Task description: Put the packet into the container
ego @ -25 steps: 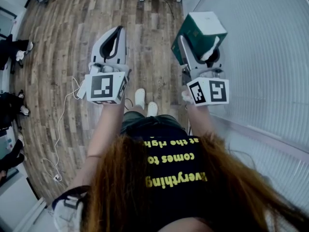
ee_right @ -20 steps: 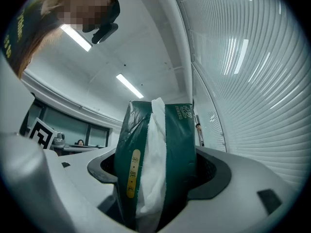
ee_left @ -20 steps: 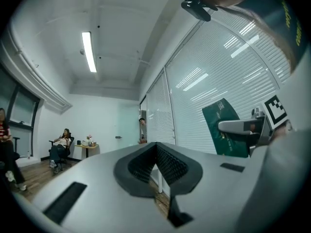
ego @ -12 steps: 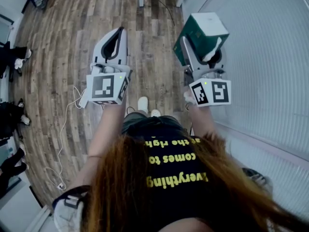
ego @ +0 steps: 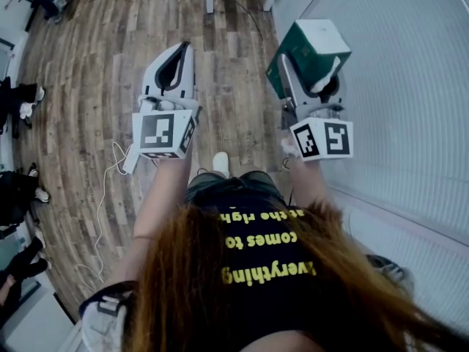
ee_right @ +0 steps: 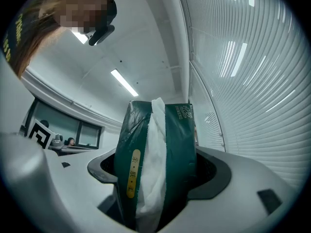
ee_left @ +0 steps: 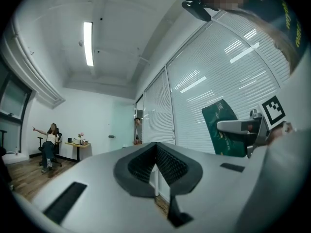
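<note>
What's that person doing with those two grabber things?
A person stands on a wooden plank floor with a gripper in each hand. The right gripper is clamped on a dark green tissue packet with white tissue sticking out, beside a wall of white blinds. The left gripper is shut and empty. No container is in view.

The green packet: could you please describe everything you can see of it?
The packet is a dark green, plastic-looking soft pack with white tissue bulging from a slit down its middle and a yellow label strip beside it. It is clamped between the jaws of the right gripper, held in the air near the slatted blinds; nothing else touches it.
</note>
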`<state>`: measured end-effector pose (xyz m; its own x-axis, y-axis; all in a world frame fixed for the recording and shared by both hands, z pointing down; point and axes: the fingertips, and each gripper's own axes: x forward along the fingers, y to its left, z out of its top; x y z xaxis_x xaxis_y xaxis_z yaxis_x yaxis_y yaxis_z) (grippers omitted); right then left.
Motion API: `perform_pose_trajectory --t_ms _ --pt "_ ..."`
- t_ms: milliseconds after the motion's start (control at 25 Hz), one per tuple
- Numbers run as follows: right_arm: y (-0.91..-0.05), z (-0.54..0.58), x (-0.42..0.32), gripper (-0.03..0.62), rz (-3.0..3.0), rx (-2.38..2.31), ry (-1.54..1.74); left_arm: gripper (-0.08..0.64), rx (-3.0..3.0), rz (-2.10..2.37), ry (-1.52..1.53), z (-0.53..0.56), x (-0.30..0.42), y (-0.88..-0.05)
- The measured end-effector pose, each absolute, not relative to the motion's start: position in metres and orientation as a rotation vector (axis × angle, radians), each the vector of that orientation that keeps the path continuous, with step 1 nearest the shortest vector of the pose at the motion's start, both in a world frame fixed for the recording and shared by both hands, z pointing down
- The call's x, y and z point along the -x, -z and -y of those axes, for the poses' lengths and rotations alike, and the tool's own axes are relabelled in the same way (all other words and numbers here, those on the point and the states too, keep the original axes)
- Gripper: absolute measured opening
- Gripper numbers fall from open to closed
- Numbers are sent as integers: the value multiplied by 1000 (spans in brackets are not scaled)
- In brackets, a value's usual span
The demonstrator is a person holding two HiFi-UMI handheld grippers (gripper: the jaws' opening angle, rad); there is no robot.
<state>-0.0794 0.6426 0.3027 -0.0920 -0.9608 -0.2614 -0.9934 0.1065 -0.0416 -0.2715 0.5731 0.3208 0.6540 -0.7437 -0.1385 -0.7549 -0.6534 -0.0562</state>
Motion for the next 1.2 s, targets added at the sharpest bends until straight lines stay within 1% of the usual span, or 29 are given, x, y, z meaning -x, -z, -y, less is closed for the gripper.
perform_pose_trajectory --t_ms 120,240,440,560,880,1200 --pt "-297 -584 69 385 -2190 1954 -168 2 2784 -1272 -135 -517 258 -315" --pt "-302 -556 55 385 -2213 1932 -140 2 2786 -1292 -121 -494 240 -317" --pt "-314 -566 55 385 -2214 1922 -132 2 2783 -1308 -119 -504 239 -331" --pt "-307 -559 52 385 -2213 1926 -123 2 2776 -1328 -115 -497 244 -325" --pt "-306 -536 26 385 -2222 1902 -114 2 2754 -1349 -136 -477 222 -321" --pt "-302 -528 24 385 -2243 1848 -140 2 2748 -1366 -141 -482 217 -318"
